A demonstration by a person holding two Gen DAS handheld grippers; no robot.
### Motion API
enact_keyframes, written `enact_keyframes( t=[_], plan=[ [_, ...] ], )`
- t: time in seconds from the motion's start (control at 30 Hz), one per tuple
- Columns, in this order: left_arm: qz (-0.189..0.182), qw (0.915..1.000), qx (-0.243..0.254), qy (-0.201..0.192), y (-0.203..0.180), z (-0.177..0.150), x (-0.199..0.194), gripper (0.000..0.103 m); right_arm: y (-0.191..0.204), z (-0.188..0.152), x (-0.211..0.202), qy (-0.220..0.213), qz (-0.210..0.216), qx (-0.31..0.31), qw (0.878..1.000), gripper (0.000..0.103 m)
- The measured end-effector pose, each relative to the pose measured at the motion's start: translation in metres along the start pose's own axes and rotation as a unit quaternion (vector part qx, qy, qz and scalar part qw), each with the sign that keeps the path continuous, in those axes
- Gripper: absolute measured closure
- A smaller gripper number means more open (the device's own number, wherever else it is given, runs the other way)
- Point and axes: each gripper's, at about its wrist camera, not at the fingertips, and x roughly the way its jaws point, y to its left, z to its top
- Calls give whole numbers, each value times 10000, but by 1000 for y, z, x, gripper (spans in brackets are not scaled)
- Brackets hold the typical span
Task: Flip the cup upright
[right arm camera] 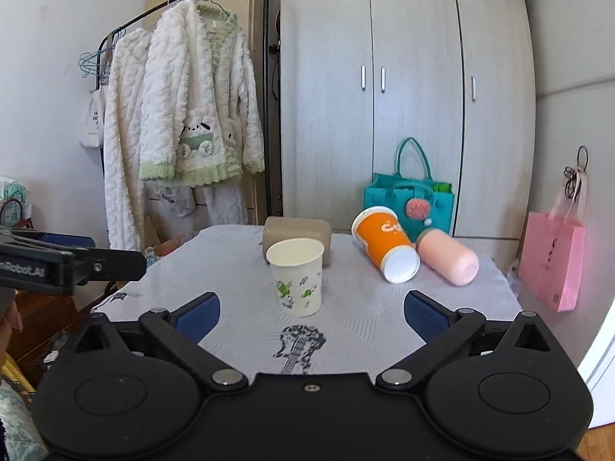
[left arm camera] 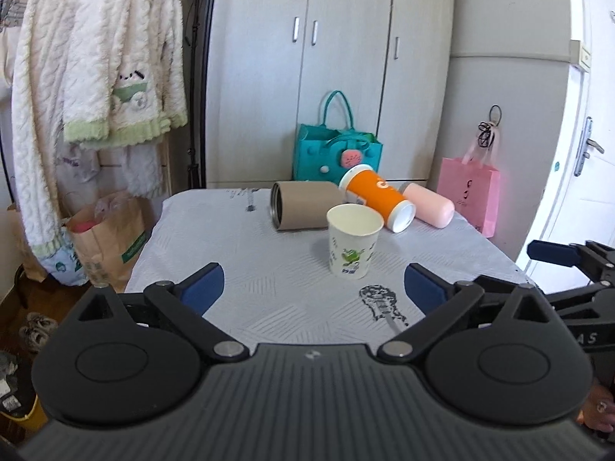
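A grey wardrobe (right arm camera: 407, 96) fills the back wall, and everything else sits in front of it. To its left a rack carries fluffy white robes (right arm camera: 192, 107) with green trim. Before the wardrobe stands a table (left arm camera: 269, 288) under a pale patterned cloth with a guitar print. On the floor at the wardrobe's foot rests a teal tote bag (left arm camera: 336, 153), and a pink paper bag (right arm camera: 551, 261) hangs to the wardrobe's right.

At the table's far edge, nearest the wardrobe, three cups lie on their sides: a tan tumbler (left arm camera: 303, 205), an orange cup (left arm camera: 378, 198) touching it, and a pink cup (left arm camera: 428, 205) just beside the orange one.

The white paper cup (left arm camera: 354, 244) stands upright, mouth up, on the cloth just in front of these, farther from the wardrobe.

The left gripper (left arm camera: 313, 284) and the right gripper (right arm camera: 311, 311) both hang over the table's near edge, jaws spread wide and holding nothing, apart from the paper cup.
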Motion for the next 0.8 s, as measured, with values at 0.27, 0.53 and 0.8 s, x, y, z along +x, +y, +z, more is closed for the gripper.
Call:
enact_keyframes(
  t=[0.27,0.53,0.8],
  plan=[
    [271,9996,116,-2,0,-5,11,0,18,-6,3,34,-326,-467,9984,0],
    [308,9988,203,325,-1,-15,37,0,15,-13,18,36,-671,-244,9974,0],
    [279,9983,280,427,0,-14,57,0,8,-13,41,130,-843,-114,9963,0]
  ],
)
